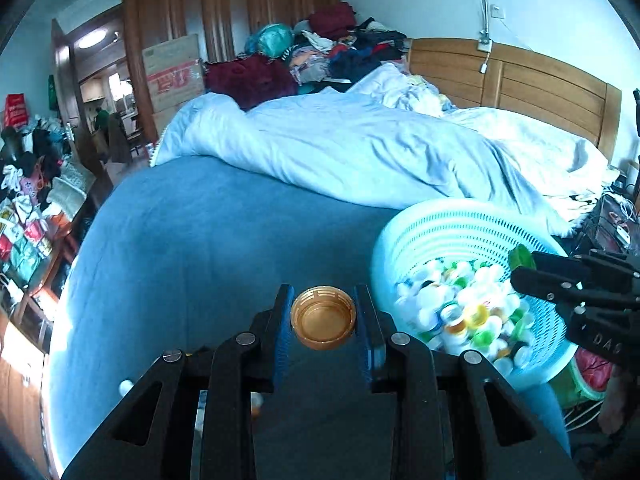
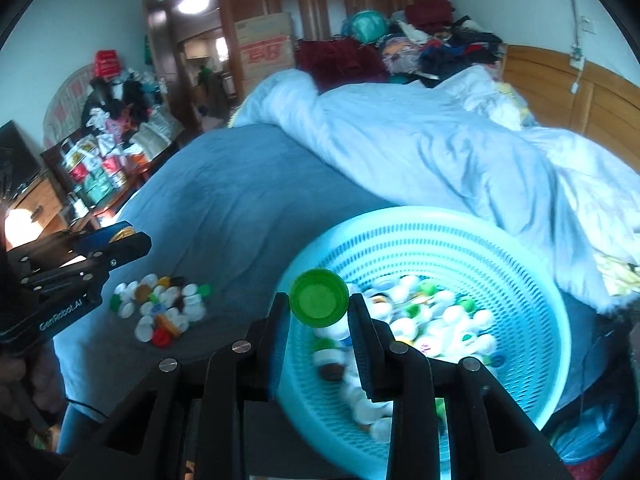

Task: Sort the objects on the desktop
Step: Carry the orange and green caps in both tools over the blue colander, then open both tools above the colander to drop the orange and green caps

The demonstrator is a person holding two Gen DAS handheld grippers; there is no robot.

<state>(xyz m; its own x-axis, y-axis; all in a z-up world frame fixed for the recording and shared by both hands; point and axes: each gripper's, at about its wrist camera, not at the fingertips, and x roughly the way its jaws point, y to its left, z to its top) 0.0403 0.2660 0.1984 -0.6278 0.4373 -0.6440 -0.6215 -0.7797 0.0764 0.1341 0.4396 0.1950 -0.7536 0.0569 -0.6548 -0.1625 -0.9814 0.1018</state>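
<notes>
Right tongs (image 2: 319,306) are pinching a green cap (image 2: 319,298) above the near rim of the pale blue basket (image 2: 532,280), which is lying just ahead and to their right on the bed (image 2: 224,208). Left tongs (image 1: 323,318) are clamping a gold cap (image 1: 323,317), the basket standing to their right. Loose caps (image 2: 160,306) are waiting left of the right tongs. Each cap should be carried fully over the basket's hollow before the jaws part.

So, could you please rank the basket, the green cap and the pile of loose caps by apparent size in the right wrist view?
1. Basket
2. Pile of loose caps
3. Green cap, which is enlarged by being close to the camera
</notes>
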